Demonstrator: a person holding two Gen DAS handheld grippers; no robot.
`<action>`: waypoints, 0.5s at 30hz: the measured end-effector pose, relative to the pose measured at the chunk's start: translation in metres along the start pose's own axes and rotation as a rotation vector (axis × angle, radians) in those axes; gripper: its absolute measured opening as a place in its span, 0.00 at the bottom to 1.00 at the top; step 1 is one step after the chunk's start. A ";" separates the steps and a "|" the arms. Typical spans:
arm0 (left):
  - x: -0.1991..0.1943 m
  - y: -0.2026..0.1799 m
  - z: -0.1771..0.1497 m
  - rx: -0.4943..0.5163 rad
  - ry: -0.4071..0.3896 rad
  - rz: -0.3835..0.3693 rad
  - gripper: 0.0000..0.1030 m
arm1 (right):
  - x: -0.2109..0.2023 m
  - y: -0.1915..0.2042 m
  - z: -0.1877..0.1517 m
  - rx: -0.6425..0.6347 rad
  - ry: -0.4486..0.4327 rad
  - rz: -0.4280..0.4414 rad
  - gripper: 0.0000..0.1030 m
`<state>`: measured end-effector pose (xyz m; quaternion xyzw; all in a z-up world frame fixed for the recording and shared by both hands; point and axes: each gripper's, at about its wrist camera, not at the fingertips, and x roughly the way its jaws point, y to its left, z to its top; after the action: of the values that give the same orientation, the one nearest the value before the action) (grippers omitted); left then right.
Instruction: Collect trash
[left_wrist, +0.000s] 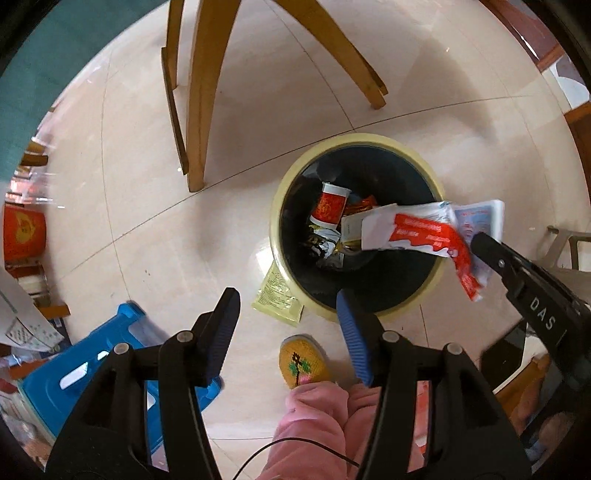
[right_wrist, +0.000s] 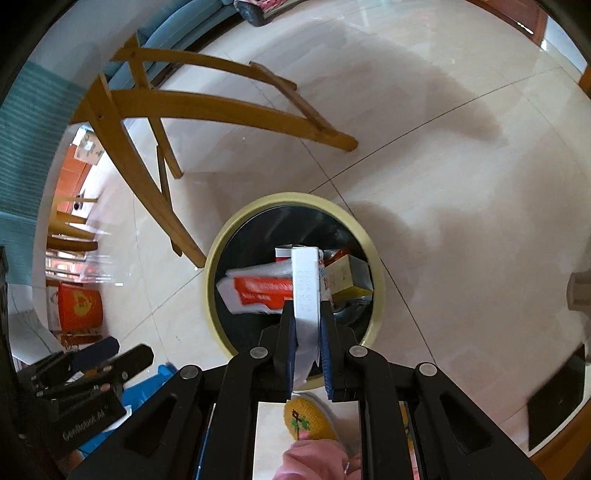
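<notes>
Holding a red-and-white wrapper (right_wrist: 306, 291) over the trash bin (right_wrist: 221, 254) at twelve o'clock, right gripper (right_wrist: 308, 354) jaws clamped on it, left gripper (left_wrist: 286, 332) jaws apart and empty; release is likely following.

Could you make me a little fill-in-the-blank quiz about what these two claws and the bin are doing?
1. The right claw holds a white and red packet above the round ____.
2. The left claw holds ____.
3. A yellow sachet lies on the ____ beside the bin.
4. The stool is coloured ____.

Missing words: bin; nothing; floor; blue
</notes>
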<state>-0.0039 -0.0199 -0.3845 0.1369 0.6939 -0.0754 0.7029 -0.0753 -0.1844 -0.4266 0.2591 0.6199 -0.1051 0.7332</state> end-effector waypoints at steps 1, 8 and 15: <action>0.002 0.002 -0.002 -0.006 -0.005 0.000 0.50 | 0.001 0.001 0.000 -0.008 -0.002 0.001 0.30; 0.018 0.033 -0.025 -0.116 -0.033 -0.007 0.52 | 0.027 0.016 -0.002 -0.110 -0.007 0.007 0.45; 0.030 0.072 -0.067 -0.267 -0.086 -0.026 0.65 | 0.022 0.055 -0.038 -0.334 -0.046 0.058 0.46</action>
<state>-0.0460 0.0710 -0.4080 0.0297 0.6689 0.0025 0.7427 -0.0771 -0.1146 -0.4380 0.1488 0.6042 0.0148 0.7827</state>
